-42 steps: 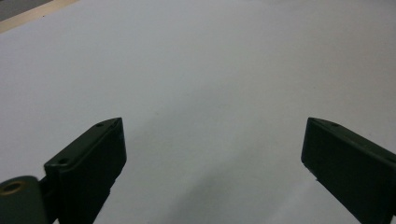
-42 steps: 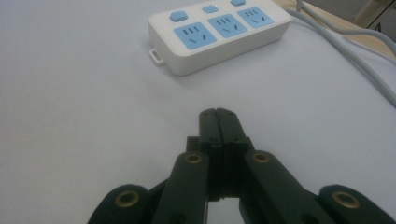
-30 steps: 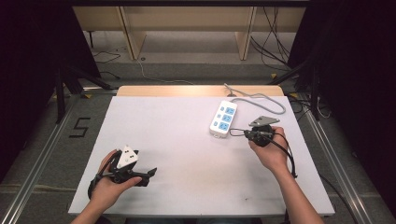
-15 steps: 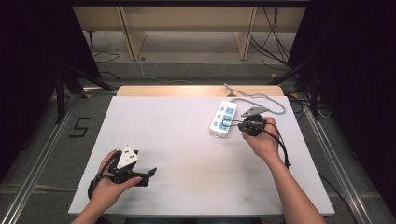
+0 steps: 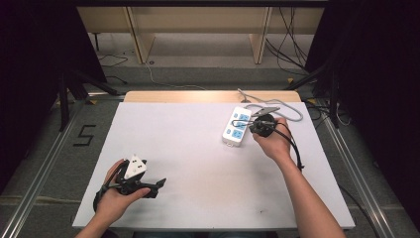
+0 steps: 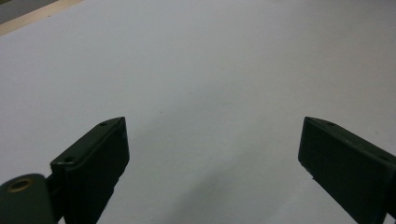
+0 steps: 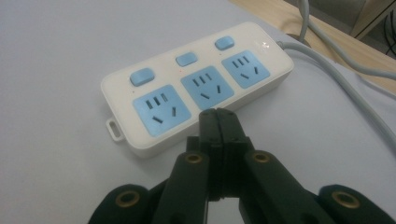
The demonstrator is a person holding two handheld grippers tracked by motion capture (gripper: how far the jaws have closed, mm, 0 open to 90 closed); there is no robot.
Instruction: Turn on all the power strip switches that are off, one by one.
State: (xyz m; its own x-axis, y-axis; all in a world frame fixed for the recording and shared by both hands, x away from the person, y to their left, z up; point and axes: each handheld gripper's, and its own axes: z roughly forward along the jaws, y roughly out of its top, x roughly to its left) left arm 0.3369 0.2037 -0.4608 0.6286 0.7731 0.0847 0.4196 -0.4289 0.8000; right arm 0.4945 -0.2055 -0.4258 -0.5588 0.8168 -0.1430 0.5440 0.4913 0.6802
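Note:
A white power strip (image 5: 236, 126) with three blue sockets and three blue switches lies at the right back of the white table (image 5: 198, 163); its grey cable (image 5: 282, 105) loops off to the right. My right gripper (image 5: 248, 122) hovers at the strip's right side, jaws shut with nothing between them. In the right gripper view the shut tips (image 7: 218, 116) sit just before the strip (image 7: 196, 88), close to the middle socket. My left gripper (image 5: 159, 183) rests at the table's front left, jaws wide open over bare table, its fingers (image 6: 93, 158) far apart.
A wooden strip (image 5: 208, 96) runs along the table's far edge. Beyond it stand wooden shelf legs (image 5: 141, 37) and loose cables on the floor. A metal rail (image 5: 44, 163) runs along the left side, with a "5" mark (image 5: 85, 135) on the floor.
My right gripper has moved left toward the power strip and now hangs at its edge. The left hand and gripper have stayed still.

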